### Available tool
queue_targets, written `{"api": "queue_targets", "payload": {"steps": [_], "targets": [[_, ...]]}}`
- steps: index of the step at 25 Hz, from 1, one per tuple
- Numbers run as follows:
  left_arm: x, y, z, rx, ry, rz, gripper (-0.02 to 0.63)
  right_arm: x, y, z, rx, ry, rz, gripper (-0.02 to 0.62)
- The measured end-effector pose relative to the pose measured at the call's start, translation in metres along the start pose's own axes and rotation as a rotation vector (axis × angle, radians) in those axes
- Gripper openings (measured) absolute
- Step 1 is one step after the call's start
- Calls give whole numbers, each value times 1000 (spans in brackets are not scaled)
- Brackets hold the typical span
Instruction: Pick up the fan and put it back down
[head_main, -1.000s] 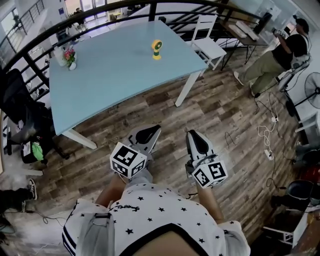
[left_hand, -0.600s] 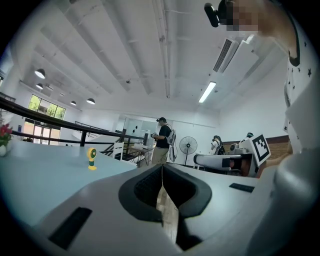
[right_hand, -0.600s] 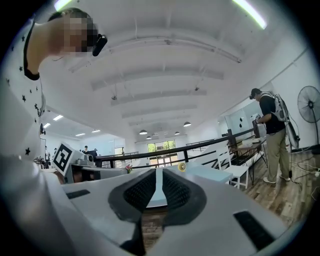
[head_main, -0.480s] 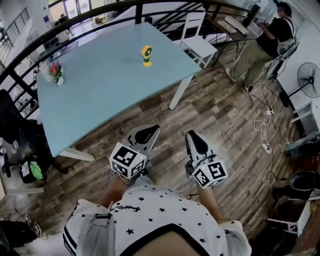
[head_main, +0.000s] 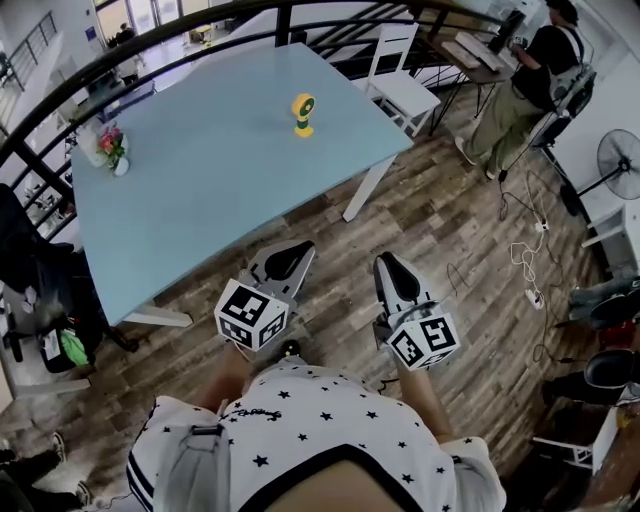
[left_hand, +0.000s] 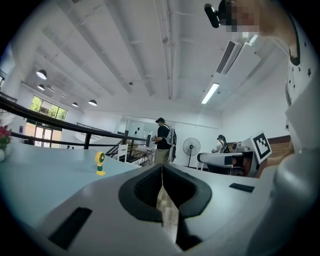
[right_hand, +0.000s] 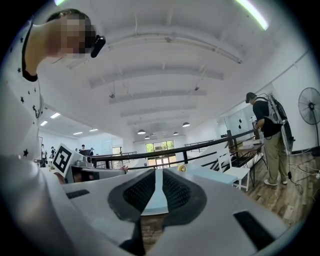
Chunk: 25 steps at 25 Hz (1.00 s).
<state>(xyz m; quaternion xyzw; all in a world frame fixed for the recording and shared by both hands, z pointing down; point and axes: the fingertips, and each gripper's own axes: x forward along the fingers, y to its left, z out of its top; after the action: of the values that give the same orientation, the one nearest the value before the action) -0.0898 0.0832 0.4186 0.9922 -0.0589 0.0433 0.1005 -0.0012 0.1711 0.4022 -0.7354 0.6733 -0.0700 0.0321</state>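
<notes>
**Both grippers edge nearer the table, fan not yet reached**

Since the earlier head view, the left gripper (head_main: 300, 246) and the right gripper (head_main: 383, 259) have come closer to the near edge of the light blue table (head_main: 200, 200), which now fills a little more of the picture. Both are held out in front of the person, over the wooden floor (head_main: 430, 230) and side by side with a gap between them, pointing toward the table.

In its own view the left gripper has its jaws together at the tips, with only a thin sliver of floor showing lower down, and it holds nothing. The right gripper's jaws have just been opening. They stand slightly apart, a narrow strip of table shows between them, and there is nothing in their grasp.

The fan (head_main: 303, 113), small, yellow and green, stands upright on the far half of the table, well apart from both grippers. A small vase of flowers (head_main: 110, 150) sits near the table's far left corner. A white chair (head_main: 400, 75) stands just past the right end. Farther right, another person (head_main: 530, 80) stands at a desk, back to the table. A dark railing (head_main: 60, 95) curves behind the table.
</notes>
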Motion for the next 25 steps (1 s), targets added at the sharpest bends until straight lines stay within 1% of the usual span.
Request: {"api": "queue_targets", "payload": {"steps": [5, 9, 13, 18, 21, 25], "targets": [[2, 6, -7, -14, 12, 16, 29, 6, -3, -3, 0, 10, 10, 37], [6, 11, -8, -10, 14, 43, 29, 19, -11, -6, 2, 11, 45, 37], [5, 36, -5, -5, 9, 124, 29, 49, -20, -4, 15, -2, 99, 37], [12, 71, 7, -2, -3, 242, 29, 96, -26, 0, 29, -5, 212, 38], [25, 84, 14, 9, -6, 283, 29, 122, -39, 1, 39, 0, 257, 43], [40, 103, 17, 3, -1, 333, 29, 152, -52, 2, 57, 9, 304, 44]]}}
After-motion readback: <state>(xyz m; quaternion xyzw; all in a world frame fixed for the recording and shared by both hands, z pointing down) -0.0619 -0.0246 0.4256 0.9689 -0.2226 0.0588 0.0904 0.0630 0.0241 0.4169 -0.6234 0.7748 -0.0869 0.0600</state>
